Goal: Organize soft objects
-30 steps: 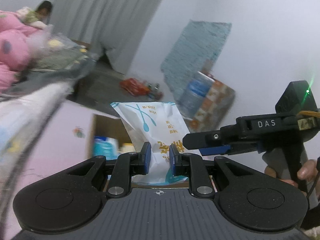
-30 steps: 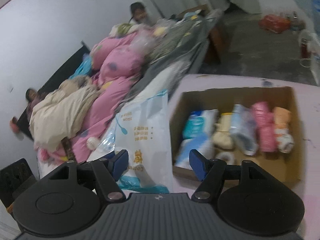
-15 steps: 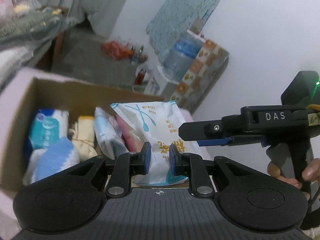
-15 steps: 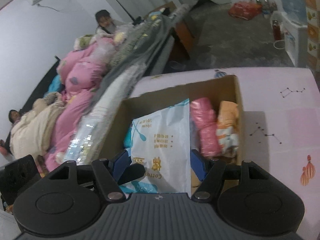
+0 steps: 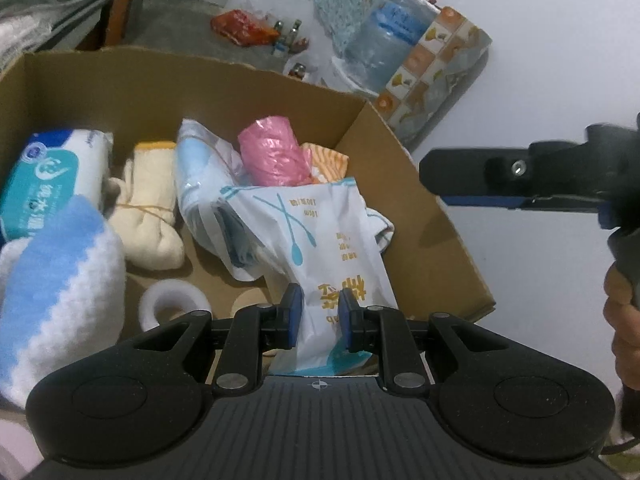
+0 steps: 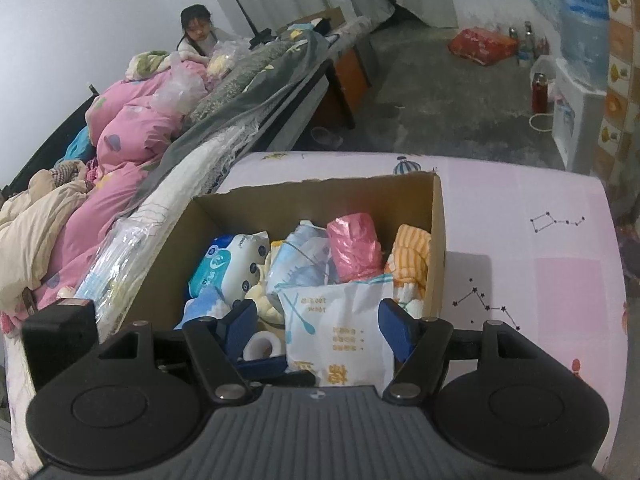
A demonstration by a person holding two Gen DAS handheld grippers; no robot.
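Cotton-swab bag [image 5: 320, 240] lowered into cardboard box [image 5: 420, 216], pinched by left hand-held gripper [image 5: 319, 316]

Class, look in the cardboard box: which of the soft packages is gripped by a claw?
The white cotton-swab bag with blue swab drawings, pinched at its lower end by the left claw. The pink plastic roll and wet-wipes pack lie free.

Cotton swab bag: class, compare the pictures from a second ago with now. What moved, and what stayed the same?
The bag was carried from beside the box to over it and lowered among the items. The left gripper stays shut on it; the right gripper stays open. The box contents have not shifted.
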